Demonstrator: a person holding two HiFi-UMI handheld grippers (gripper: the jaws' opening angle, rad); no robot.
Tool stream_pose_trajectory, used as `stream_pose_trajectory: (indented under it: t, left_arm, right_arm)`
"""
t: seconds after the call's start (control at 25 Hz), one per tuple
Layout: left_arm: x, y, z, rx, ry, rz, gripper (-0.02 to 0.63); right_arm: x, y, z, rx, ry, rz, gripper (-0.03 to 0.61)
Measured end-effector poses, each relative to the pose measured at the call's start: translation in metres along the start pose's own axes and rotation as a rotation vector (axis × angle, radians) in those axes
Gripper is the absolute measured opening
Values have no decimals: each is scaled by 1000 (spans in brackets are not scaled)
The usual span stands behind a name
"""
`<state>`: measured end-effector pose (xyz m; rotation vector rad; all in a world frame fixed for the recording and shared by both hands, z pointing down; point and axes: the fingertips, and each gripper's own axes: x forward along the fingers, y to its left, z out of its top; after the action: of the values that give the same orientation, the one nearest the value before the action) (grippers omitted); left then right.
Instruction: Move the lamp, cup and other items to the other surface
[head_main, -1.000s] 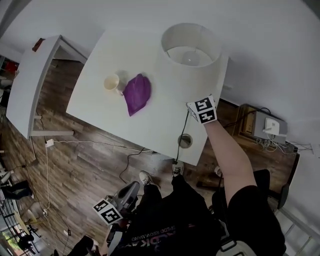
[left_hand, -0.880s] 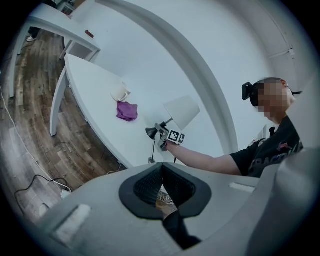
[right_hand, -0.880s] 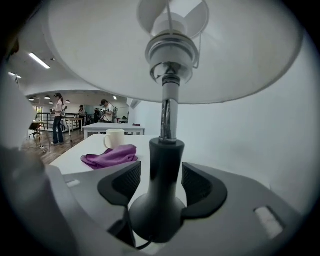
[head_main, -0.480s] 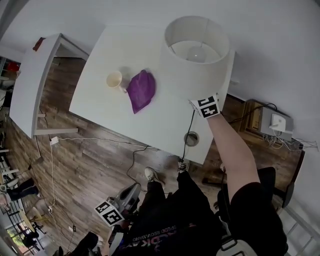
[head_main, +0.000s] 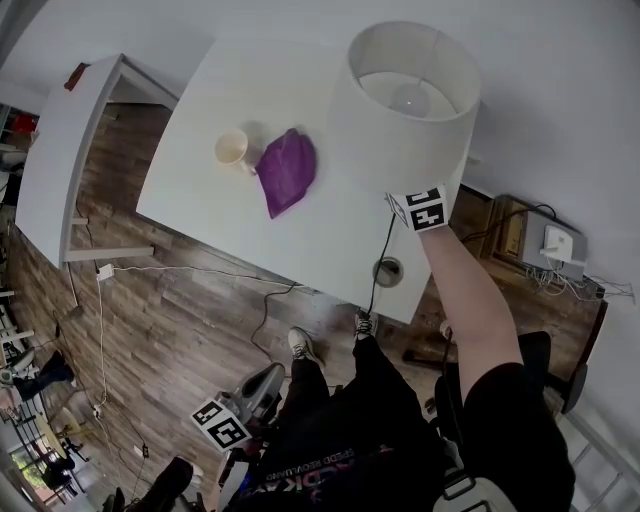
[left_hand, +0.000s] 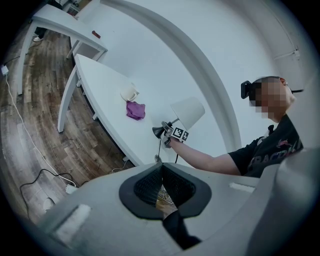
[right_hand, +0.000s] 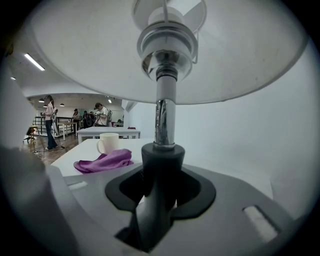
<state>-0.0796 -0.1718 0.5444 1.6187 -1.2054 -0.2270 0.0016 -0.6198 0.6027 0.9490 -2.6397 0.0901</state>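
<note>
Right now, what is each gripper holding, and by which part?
Right gripper, jaws just closing, grips the lamp by its dark lower stem. Left gripper: shut, empty.

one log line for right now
right gripper: jaws just closing, shut on lamp stem | left gripper: shut, empty | cup, cloth: on table

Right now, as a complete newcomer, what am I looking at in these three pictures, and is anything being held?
No robot here: a person holds a gripper in each hand. One picture comes from a head camera looking down; the others ride on each gripper. The white table has a cup, a purple cloth and a lamp. The right gripper, whose jaws have just been closing, clamps the lamp's stem under the shade. The left gripper hangs low by the person's legs, shut and empty.
</note>
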Motion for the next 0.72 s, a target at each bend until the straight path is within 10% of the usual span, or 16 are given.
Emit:
stream_pose_trajectory:
  t: [0.72]
  left_arm:
    - [-53,31,23,55,63,-130,-2]
  right_arm:
    - [-78,27,21,93,-47,-215,129]
